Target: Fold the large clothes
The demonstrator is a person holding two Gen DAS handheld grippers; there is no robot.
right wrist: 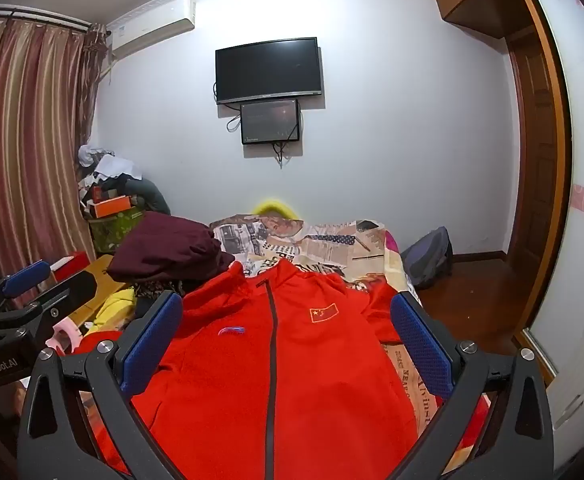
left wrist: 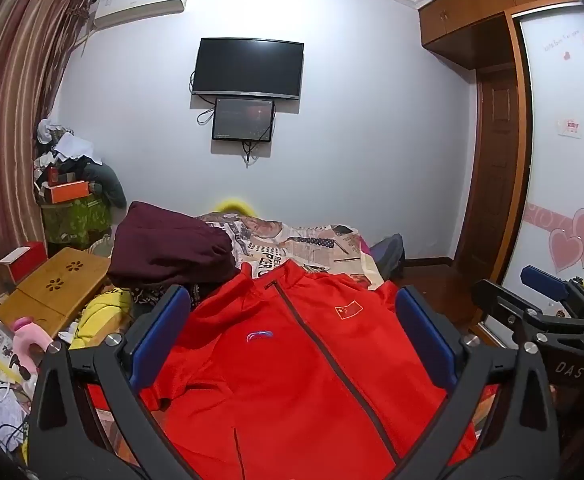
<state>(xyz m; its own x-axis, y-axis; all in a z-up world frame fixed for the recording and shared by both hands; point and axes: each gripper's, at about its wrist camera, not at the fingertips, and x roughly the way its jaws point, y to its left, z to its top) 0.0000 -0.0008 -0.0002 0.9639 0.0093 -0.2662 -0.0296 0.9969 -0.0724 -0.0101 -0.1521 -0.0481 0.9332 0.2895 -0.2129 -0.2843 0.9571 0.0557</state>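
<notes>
1. The jacket (left wrist: pixel 292 380) is bright red, with a dark grey zip, a little red flag patch with yellow stars and a blue-and-white logo on the chest.
2. The bedspread (left wrist: pixel 312 244) has a newspaper-style print in beige, black and white.
3. The bundle of cloth (left wrist: pixel 168 248) is dark maroon.
4. The curtain (right wrist: pixel 24 140) has maroon and tan stripes.
5. Both tools, left (left wrist: pixel 292 320) and right (right wrist: pixel 288 324), are black with blue pads.
6. The wardrobe door (left wrist: pixel 564 200) is white with pink hearts.

A black television (left wrist: pixel 248 68) hangs on the far wall, a smaller screen (left wrist: pixel 243 119) just beneath it. Left of it, higher, an air conditioner (left wrist: pixel 142 0); well below, a maroon bundle (left wrist: pixel 170 246) on the newsprint-patterned bedspread (left wrist: pixel 312 244).
</notes>
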